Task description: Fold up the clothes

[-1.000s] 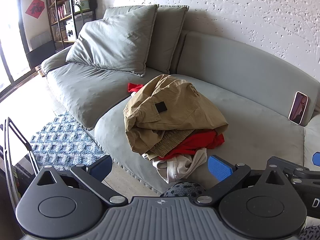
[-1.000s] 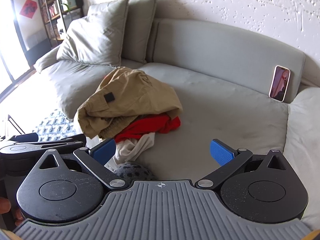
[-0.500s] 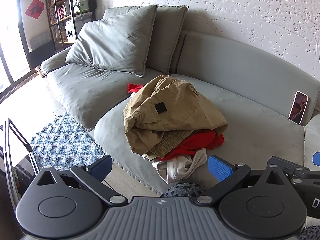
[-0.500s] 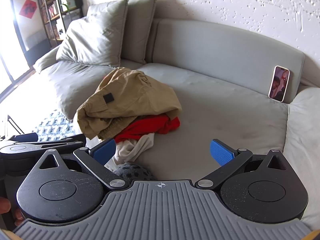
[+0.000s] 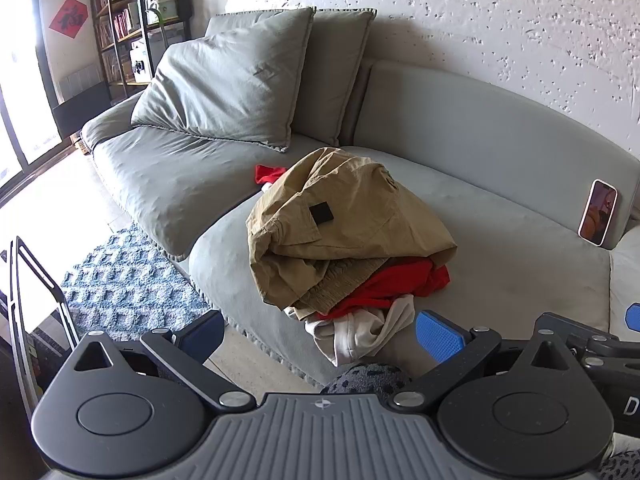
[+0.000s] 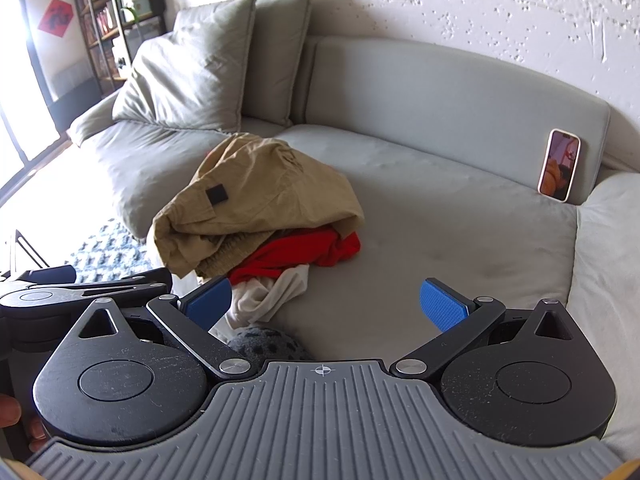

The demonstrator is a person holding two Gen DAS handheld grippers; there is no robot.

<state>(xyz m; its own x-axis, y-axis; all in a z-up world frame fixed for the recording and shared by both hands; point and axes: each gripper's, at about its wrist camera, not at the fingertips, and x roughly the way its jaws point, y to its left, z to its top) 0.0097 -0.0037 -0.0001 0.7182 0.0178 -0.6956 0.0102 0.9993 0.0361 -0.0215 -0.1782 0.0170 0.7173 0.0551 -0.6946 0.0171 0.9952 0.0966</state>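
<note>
A: Where are the clothes?
B: Heaped on the grey sofa (image 5: 500, 240) — tan garment (image 5: 344, 224) over red (image 5: 400, 284) and white (image 5: 360, 328) ones, possibly more beneath.
A: Grippers?
B: Left gripper (image 5: 320, 330) and right gripper (image 6: 326, 304) — jaws wide apart, holding nothing, short of the pile.

Pile of clothes (image 5: 344, 248), unfolded, heaped on the sofa seat near its front edge. Tan garment (image 5: 340, 216) with a small black patch on top; red garment (image 5: 384, 288) beneath it; cream garment (image 5: 360, 330) lowest, drooping toward the edge.
</note>
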